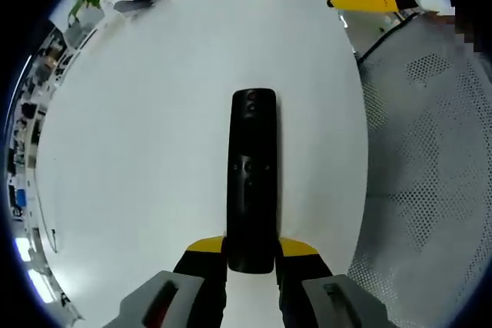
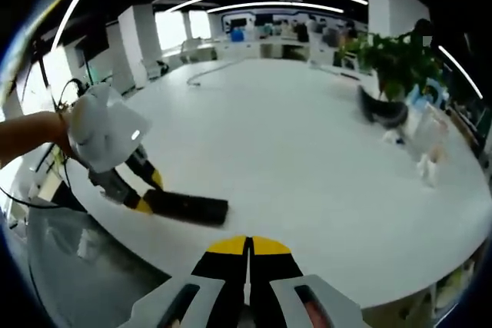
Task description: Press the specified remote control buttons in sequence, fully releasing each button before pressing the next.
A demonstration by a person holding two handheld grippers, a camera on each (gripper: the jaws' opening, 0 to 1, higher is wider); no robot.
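A long black remote control (image 1: 251, 178) lies on the white table (image 1: 154, 113), its buttons facing up. My left gripper (image 1: 251, 255) is shut on the remote's near end, a yellow-tipped jaw on either side. The right gripper view shows that same remote (image 2: 188, 207) at the table's near left edge, with the left gripper (image 2: 142, 193) holding it and a person's hand behind it. My right gripper (image 2: 247, 247) hangs above the table edge, jaws shut together with nothing between them, a little right of the remote.
A potted plant (image 2: 392, 67) in a dark pot stands at the table's far right, with small white items (image 2: 427, 151) beside it. A cable (image 2: 211, 71) lies on the far side. A mesh chair (image 1: 430, 159) stands just off the table edge.
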